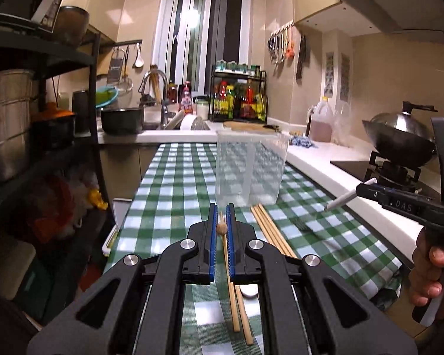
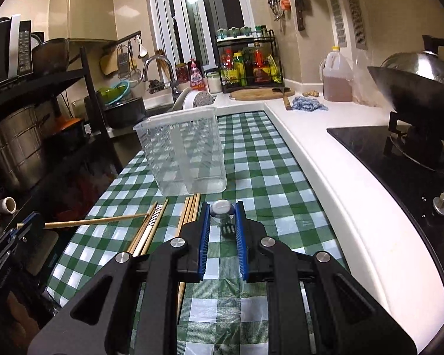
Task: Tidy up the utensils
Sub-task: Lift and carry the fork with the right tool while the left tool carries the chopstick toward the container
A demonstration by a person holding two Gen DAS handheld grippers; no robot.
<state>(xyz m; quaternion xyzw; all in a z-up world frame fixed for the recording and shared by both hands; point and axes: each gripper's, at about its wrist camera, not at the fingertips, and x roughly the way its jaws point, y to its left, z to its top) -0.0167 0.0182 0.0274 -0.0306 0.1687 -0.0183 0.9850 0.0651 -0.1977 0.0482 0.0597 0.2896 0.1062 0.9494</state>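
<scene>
A clear plastic divided holder (image 1: 248,171) (image 2: 183,153) stands upright on the green checked cloth (image 1: 174,183) (image 2: 260,159). My left gripper (image 1: 222,210) (image 2: 23,226) is shut on one wooden chopstick (image 1: 221,227) (image 2: 97,220), lifted off the cloth just short of the holder. To its right, my right gripper (image 2: 221,207) (image 1: 358,190) is shut on a white utensil handle (image 2: 221,208) (image 1: 340,201), also held above the cloth. Loose chopsticks (image 1: 272,233) (image 2: 189,210) lie in front of the holder. A dark fork (image 1: 300,224) (image 2: 226,230) lies on the cloth under the right gripper.
A white counter (image 2: 325,153) with a hob and a lidded wok (image 2: 414,88) runs along the right. A black shelf rack (image 2: 83,94) with pots stands at the left. Sink, spice rack (image 2: 248,59) and oil jug (image 2: 337,74) are at the back. A hand (image 1: 429,272) grips the right tool.
</scene>
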